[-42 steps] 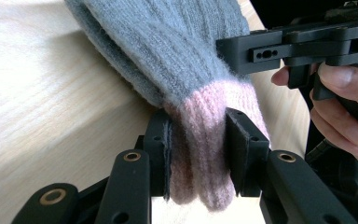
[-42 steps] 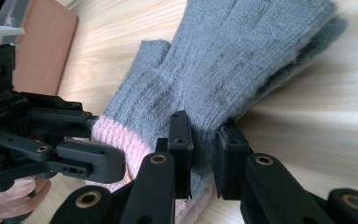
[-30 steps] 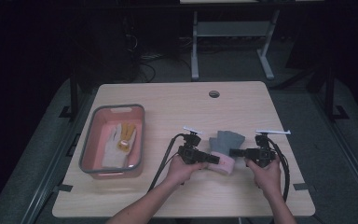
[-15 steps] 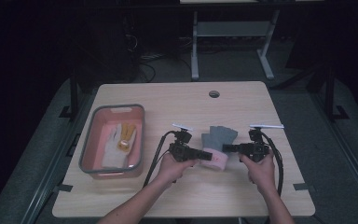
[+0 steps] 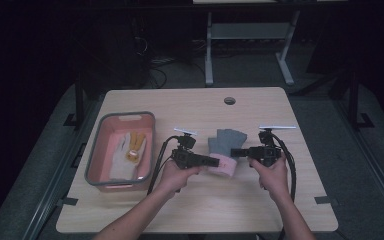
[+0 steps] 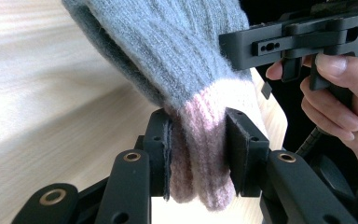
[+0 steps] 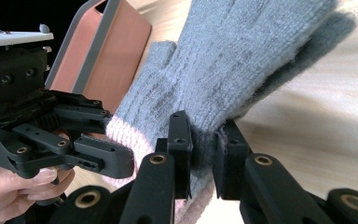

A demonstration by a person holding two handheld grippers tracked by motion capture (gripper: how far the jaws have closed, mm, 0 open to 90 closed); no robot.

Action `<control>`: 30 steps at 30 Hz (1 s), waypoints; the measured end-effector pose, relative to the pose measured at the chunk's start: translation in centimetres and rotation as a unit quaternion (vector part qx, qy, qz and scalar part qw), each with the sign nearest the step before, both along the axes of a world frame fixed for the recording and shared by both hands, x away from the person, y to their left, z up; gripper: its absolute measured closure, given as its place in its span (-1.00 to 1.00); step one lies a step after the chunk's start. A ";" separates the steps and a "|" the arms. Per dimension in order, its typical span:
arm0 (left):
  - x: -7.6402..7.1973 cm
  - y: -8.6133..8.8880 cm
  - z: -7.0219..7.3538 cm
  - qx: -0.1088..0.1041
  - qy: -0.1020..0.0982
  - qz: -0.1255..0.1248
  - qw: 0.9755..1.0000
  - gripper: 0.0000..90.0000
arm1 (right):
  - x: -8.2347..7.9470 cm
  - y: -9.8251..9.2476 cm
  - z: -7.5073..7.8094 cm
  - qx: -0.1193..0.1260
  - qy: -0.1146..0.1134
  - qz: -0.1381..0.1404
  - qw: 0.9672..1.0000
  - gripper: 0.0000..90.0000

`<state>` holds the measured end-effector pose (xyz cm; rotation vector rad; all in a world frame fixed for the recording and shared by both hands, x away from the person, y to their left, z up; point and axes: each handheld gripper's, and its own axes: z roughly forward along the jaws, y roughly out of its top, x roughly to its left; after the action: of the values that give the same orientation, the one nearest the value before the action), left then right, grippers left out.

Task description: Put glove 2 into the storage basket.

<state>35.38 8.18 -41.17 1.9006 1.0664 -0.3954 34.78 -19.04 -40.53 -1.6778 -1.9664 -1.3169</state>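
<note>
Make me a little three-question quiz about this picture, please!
1. True or false: both tools grip the grey knitted glove with the pink cuff.
2. Which part does the left tool pinch: A the fingers, B the pink cuff?
3. What lies in the pink plastic bin with the grey rim?

Key: 1 true, the right tool is shut on it too. 2 B. 3 a white glove with an orange-yellow patch.

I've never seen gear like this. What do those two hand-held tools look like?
Each tool, left and right, is black, with two flat jaws on hinged links with brass-coloured pivots. A pale flat plate tops each, and a black cable trails back. The forearms are bare, without sleeves.
</note>
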 end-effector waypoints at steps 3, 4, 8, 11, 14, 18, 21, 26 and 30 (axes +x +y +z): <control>0.1 0.4 0.3 0.001 -0.003 0.002 1.000 0.42 | 0.3 0.3 0.4 0.002 -0.002 0.005 1.000 0.75; 0.1 0.5 0.5 0.001 -0.004 0.002 1.000 0.42 | 0.4 0.5 0.5 0.000 -0.003 0.007 1.000 0.75; 0.2 1.1 1.0 -0.001 -0.008 0.006 1.000 0.42 | 0.7 1.0 1.0 0.000 -0.007 0.011 1.000 0.75; 0.2 1.5 1.3 0.000 -0.009 0.009 1.000 0.42 | 0.9 1.4 1.4 0.000 -0.007 0.015 1.000 0.75; 0.3 1.9 1.5 0.001 -0.011 0.009 1.000 0.42 | 1.1 1.8 1.7 0.000 -0.009 0.020 1.000 0.75; 0.4 2.5 1.9 -0.004 -0.015 0.013 1.000 0.42 | 1.4 2.3 2.2 0.000 -0.012 0.024 1.000 0.75; 0.4 3.0 2.2 -0.003 -0.015 0.015 1.000 0.42 | 1.6 2.8 2.5 0.002 -0.012 0.029 1.000 0.75; 0.5 3.8 2.4 -0.004 -0.016 0.021 1.000 0.42 | 2.0 3.6 2.9 -0.003 -0.013 0.035 0.999 0.75; 0.5 4.5 2.6 -0.003 -0.020 0.024 1.000 0.42 | 2.3 4.2 3.1 0.002 -0.014 0.040 0.999 0.75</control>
<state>35.93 12.69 -38.53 1.8663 1.0794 -0.3315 37.09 -14.80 -37.39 -1.5694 -2.0234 -1.3199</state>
